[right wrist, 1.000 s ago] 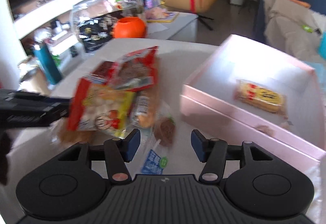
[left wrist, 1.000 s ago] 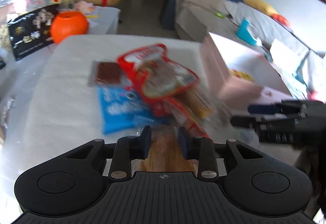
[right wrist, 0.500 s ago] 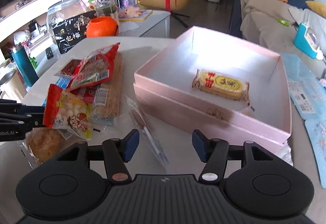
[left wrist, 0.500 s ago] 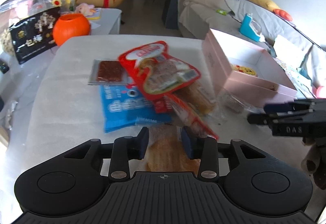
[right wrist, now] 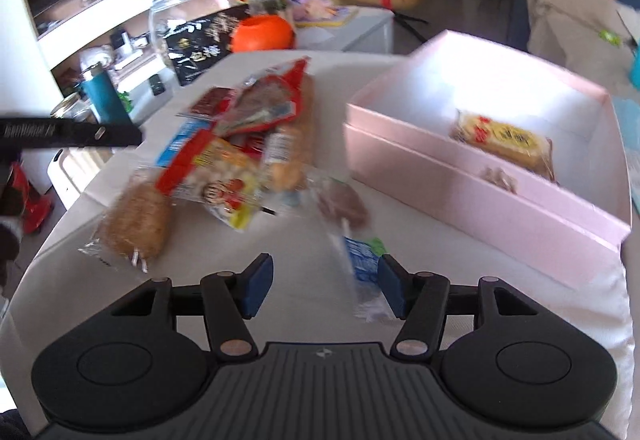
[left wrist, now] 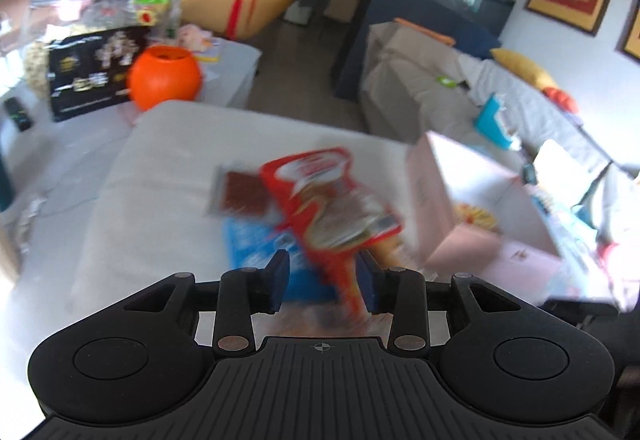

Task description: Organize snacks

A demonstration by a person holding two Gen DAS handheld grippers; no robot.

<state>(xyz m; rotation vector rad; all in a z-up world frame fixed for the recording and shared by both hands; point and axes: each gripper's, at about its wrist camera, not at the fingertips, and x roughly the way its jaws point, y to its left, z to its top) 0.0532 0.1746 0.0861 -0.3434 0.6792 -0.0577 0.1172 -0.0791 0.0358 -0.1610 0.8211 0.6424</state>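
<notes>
Closing left claw, nothing gripped

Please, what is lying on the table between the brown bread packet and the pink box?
In the right wrist view, between bread packet and pink box lie a red-yellow snack bag and a clear-wrapped brown snack.

A loose heap of snack packets sits mid-frame on the white cloth in the right wrist view: a red glossy pouch on top, a yellow-and-red cartoon packet below it, a brown bun in clear wrap at lower left. A clear wrapper with a brown treat and blue label trails toward bottom centre. At right, the open pale pink cardboard box holds one yellow packet.
</notes>
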